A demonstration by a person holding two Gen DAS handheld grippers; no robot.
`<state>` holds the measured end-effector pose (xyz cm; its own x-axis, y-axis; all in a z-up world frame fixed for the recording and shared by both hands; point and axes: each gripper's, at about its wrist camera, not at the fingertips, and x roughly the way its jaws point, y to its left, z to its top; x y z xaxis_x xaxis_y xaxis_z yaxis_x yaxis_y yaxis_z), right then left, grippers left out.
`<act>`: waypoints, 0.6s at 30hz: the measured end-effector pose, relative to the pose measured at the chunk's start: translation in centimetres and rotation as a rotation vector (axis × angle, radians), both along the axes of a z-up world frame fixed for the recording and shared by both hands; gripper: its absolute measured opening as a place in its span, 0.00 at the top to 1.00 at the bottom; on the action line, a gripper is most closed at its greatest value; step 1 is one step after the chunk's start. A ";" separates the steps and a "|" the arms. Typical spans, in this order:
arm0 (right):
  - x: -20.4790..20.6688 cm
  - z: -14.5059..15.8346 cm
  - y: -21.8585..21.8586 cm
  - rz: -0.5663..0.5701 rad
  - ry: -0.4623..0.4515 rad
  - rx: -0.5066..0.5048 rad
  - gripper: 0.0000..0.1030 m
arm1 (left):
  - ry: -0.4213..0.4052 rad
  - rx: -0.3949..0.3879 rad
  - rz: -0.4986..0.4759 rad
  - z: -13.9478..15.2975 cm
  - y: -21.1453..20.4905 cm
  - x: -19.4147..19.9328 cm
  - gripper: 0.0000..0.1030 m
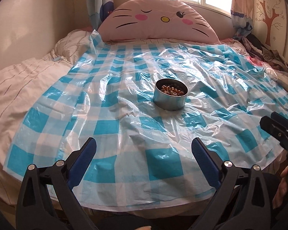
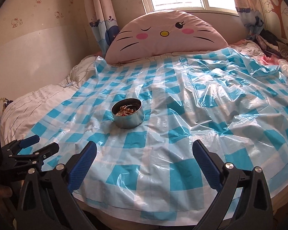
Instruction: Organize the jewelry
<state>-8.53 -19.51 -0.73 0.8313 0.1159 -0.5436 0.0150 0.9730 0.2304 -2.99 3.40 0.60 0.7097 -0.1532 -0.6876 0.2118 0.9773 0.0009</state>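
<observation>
A round metal tin (image 1: 170, 100) stands upright on the blue-and-white checked plastic sheet (image 1: 124, 126) on the bed. It holds amber and dark bead jewelry (image 1: 171, 90). The tin also shows in the right wrist view (image 2: 128, 117) with the beads (image 2: 127, 111) inside. My left gripper (image 1: 144, 149) is open and empty, held near the bed's front edge, well short of the tin. My right gripper (image 2: 144, 151) is open and empty, to the right of the tin and nearer the front. Each gripper shows at the side of the other's view: the right one (image 1: 278, 128), the left one (image 2: 38, 143).
A pink cat-face cushion (image 1: 159, 21) leans against the wall under the window at the back. A rumpled striped quilt (image 1: 23, 84) lies on the left. A pile of dark clothes (image 1: 266, 53) sits at the back right. The plastic sheet is wrinkled.
</observation>
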 end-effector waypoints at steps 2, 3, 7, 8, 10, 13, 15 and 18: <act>-0.1 -0.2 0.8 0.006 -0.005 -0.020 0.07 | 0.018 -0.032 0.016 -0.4 0.0 -0.2 0.07; -0.1 -0.3 1.1 0.002 -0.003 -0.025 0.07 | 0.008 -0.030 0.021 -0.4 -0.1 -0.4 0.07; 0.4 -0.8 1.5 -0.001 0.001 -0.039 0.07 | -0.008 0.026 0.034 -0.8 -0.9 -0.2 0.07; 0.6 -0.9 1.5 -0.001 0.003 -0.041 0.07 | -0.009 0.032 0.038 -0.9 -1.0 0.0 0.07; 0.8 -1.0 1.7 -0.003 0.001 -0.046 0.07 | -0.012 0.039 0.045 -1.0 -1.2 0.3 0.07; 0.7 -0.9 1.7 -0.009 -0.023 -0.061 0.07 | -0.017 0.057 0.039 -1.2 -1.9 0.7 0.07; 0.7 -0.9 1.5 -0.014 -0.031 -0.066 0.07 | -0.017 0.080 0.025 -1.4 -2.7 0.9 0.07; 0.6 -0.8 0.7 -0.022 -0.041 -0.038 0.07 | -0.032 0.120 -0.001 -1.6 -4.0 0.5 0.07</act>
<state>-7.94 -18.81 -1.57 0.8553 0.0768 -0.5124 0.0281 0.9806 0.1940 -2.50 -0.57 -0.98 0.7312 -0.0717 -0.6783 0.2106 0.9696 0.1244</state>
